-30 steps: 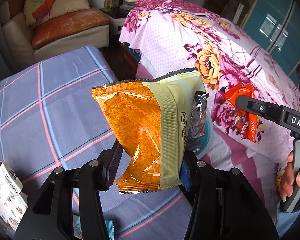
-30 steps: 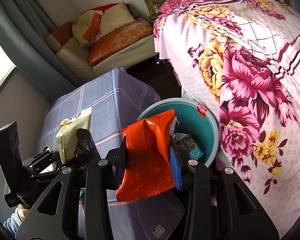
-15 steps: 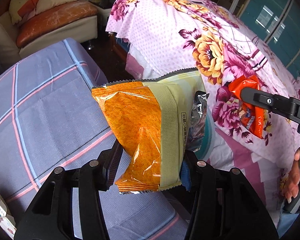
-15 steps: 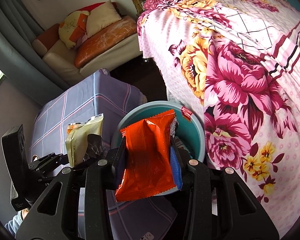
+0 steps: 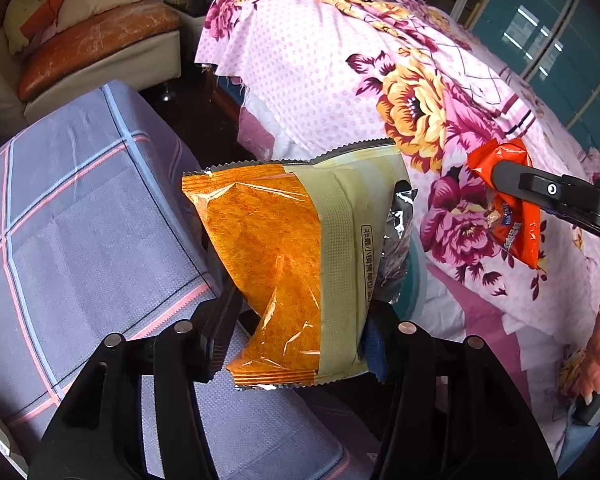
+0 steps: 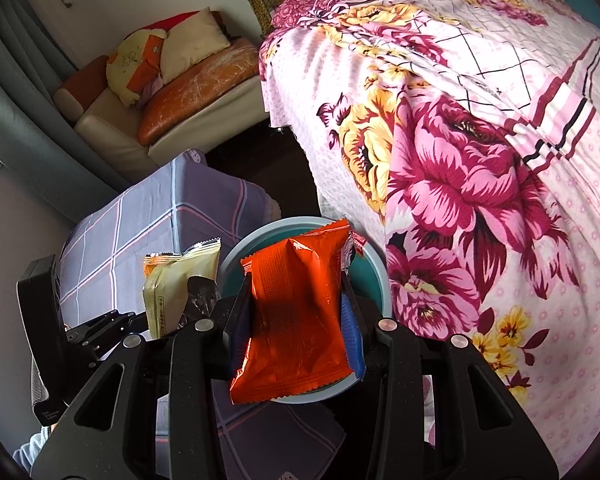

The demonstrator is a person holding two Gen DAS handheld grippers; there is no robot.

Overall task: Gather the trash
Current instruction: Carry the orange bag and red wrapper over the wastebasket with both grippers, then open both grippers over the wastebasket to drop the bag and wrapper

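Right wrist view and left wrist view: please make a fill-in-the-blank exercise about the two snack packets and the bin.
1. The left gripper is shut on the ____ and cream snack packet.
2. The right gripper is shut on the ____ snack packet.
3. In the right wrist view, the red packet hangs in front of a round ____ bin.
4. The bin stands beside a bed with a ____ bedspread.

Missing words: orange; red; teal; floral

We see the snack bag (image 5: 296, 272) in our left tool (image 5: 296, 344), the wrapper (image 6: 296, 312) in our right tool (image 6: 296, 332) before the bin (image 6: 376, 280); bed (image 6: 480, 160) at two o'clock, bench (image 6: 148, 232) at ten.
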